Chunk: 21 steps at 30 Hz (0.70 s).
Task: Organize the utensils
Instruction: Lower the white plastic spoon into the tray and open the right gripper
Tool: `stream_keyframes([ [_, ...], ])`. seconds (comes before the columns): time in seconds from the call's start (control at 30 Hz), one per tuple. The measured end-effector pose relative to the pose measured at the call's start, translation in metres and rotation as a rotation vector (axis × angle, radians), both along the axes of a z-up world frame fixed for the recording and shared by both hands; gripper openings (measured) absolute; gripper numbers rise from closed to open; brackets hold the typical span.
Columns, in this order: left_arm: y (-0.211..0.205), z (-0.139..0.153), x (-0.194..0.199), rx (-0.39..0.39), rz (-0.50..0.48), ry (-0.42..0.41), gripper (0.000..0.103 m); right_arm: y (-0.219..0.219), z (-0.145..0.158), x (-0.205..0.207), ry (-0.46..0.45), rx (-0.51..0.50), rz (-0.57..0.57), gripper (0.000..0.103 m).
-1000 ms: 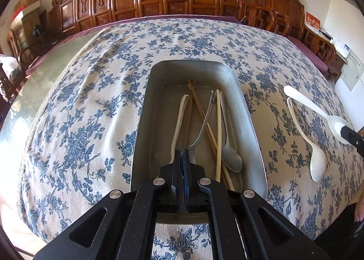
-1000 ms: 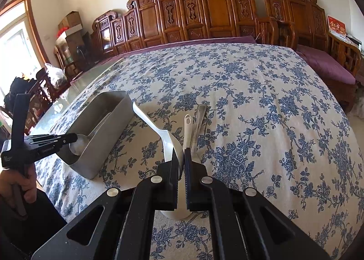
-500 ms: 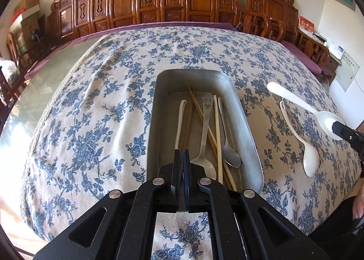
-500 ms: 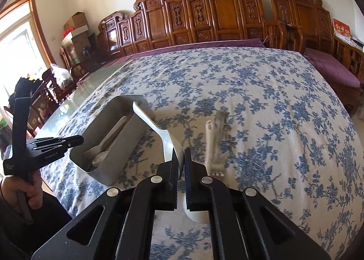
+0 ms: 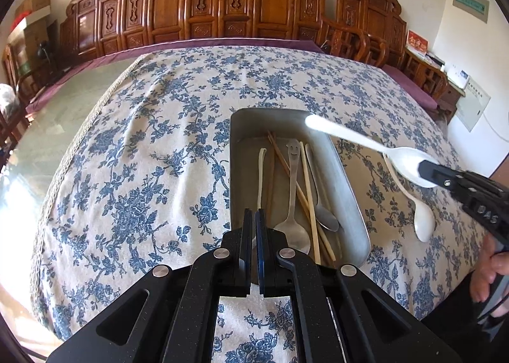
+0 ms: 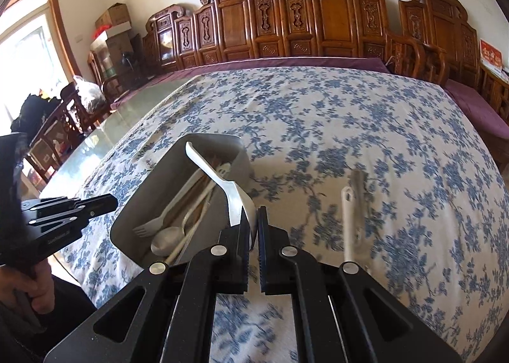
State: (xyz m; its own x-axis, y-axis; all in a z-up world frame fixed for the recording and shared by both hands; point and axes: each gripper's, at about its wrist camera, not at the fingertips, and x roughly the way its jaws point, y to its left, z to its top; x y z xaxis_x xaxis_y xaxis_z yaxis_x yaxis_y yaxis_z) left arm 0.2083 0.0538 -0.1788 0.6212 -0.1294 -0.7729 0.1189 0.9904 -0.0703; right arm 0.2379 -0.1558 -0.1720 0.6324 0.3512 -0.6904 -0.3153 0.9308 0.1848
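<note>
A long metal tray on the flowered tablecloth holds chopsticks, a smiley-handled metal spoon, another metal spoon and a white fork. My right gripper is shut on the bowl of a white plastic spoon, whose handle reaches out over the tray's far end. My left gripper is shut and holds nothing, just above the tray's near end. A second white spoon lies on the cloth right of the tray.
Carved wooden chairs line the far side of the table. Bare glass tabletop shows left of the cloth. A metal utensil lies blurred beside the white spoon on the cloth. A hand holds the right gripper at the near right edge.
My right gripper has carried the white spoon leftwards from the cloth until its handle hangs over the tray. The left gripper has drawn back and up from the tray a little.
</note>
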Motion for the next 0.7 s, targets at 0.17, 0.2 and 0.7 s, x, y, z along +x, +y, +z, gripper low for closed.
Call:
stream_keyframes([
  [0.17, 0.006, 0.006, 0.0, -0.005, 0.009, -0.015, 0.001, 0.024, -0.001, 0.011, -0.001, -0.039, 0.008, 0.006],
  [0.2, 0.007, 0.007, 0.0, -0.009, 0.011, -0.018, 0.001, 0.029, -0.001, 0.014, 0.0, -0.047, 0.008, 0.006],
  [0.7, 0.015, 0.009, 0.002, -0.015, 0.032, -0.022, 0.002, 0.079, -0.011, 0.049, 0.01, -0.182, -0.012, 0.006],
])
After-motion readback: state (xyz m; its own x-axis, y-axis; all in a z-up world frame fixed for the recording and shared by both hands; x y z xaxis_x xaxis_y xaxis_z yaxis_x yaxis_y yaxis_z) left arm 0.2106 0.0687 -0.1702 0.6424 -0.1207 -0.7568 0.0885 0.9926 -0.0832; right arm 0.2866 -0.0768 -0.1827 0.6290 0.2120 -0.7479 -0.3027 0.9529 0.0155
